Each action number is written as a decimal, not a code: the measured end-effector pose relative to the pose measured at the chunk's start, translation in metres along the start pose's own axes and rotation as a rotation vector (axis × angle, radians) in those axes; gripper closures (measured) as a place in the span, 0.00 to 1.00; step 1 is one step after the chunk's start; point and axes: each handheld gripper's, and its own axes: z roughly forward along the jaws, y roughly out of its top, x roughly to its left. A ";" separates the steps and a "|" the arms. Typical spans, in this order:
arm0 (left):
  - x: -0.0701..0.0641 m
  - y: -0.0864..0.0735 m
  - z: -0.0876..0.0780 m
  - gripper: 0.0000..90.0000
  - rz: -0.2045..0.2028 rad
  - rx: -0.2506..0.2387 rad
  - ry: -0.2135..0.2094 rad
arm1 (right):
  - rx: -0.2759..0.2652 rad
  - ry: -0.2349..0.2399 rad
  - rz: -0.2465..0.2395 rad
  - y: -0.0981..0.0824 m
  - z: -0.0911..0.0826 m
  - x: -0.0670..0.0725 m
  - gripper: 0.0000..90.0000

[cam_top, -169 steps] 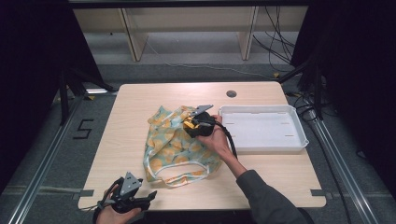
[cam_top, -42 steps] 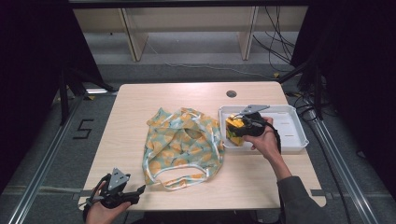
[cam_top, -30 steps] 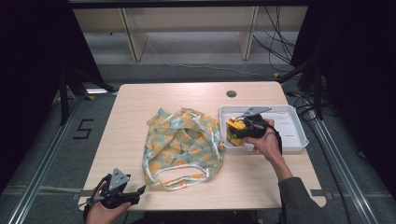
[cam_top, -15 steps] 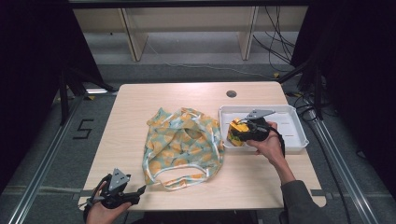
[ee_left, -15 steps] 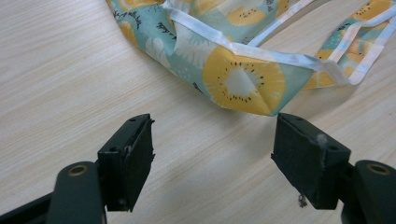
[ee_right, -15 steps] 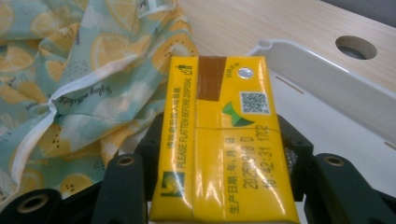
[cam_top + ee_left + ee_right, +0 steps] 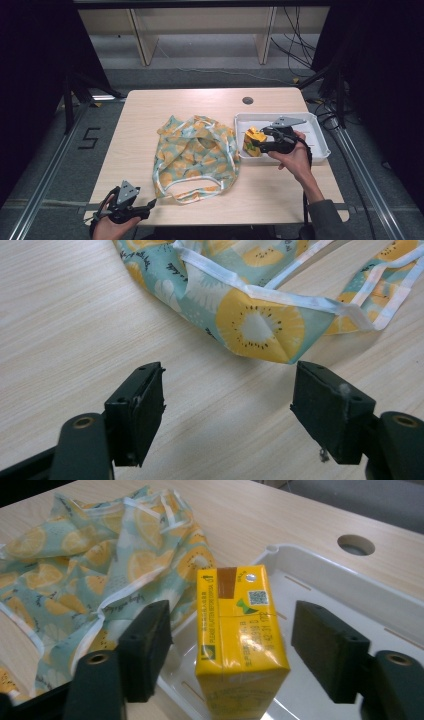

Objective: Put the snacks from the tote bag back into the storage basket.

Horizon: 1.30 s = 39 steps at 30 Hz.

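Note:
A yellow drink carton (image 7: 239, 630) stands upright at the left end of the white tray (image 7: 320, 142), also seen from above as the carton (image 7: 251, 141). My right gripper (image 7: 232, 650) has just been opening; its pads stand clear of the carton on both sides, with the carton between them. From above, the right gripper (image 7: 261, 145) sits just right of the carton. A fruit-print cloth bag (image 7: 195, 155) lies flat mid-table. My left gripper (image 7: 150, 205) rests at the table's front left edge, open, its jaws facing a corner of the bag (image 7: 260, 325).
A round hole (image 7: 247, 100) in the tabletop lies behind the tray. The bag's white handles (image 7: 190, 192) loop toward the front edge. Bare wood spans the left half of the table (image 7: 135, 130). Dark frames and rails flank both sides.
The right gripper's jaws have spread away from the carton, which now stands free in the tray, and the hand has drawn back slightly to the right. The left gripper has stayed put.

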 end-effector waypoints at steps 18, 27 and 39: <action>0.000 0.000 0.000 0.32 -0.003 0.001 0.001 | -0.044 0.029 -0.036 -0.004 -0.027 0.018 0.96; 0.000 0.000 0.000 0.32 0.005 0.001 0.000 | 0.020 0.035 -0.081 -0.012 -0.015 0.025 1.00; -0.001 0.000 0.002 0.32 -0.007 -0.004 0.008 | 0.083 0.028 -0.084 -0.020 -0.007 0.019 1.00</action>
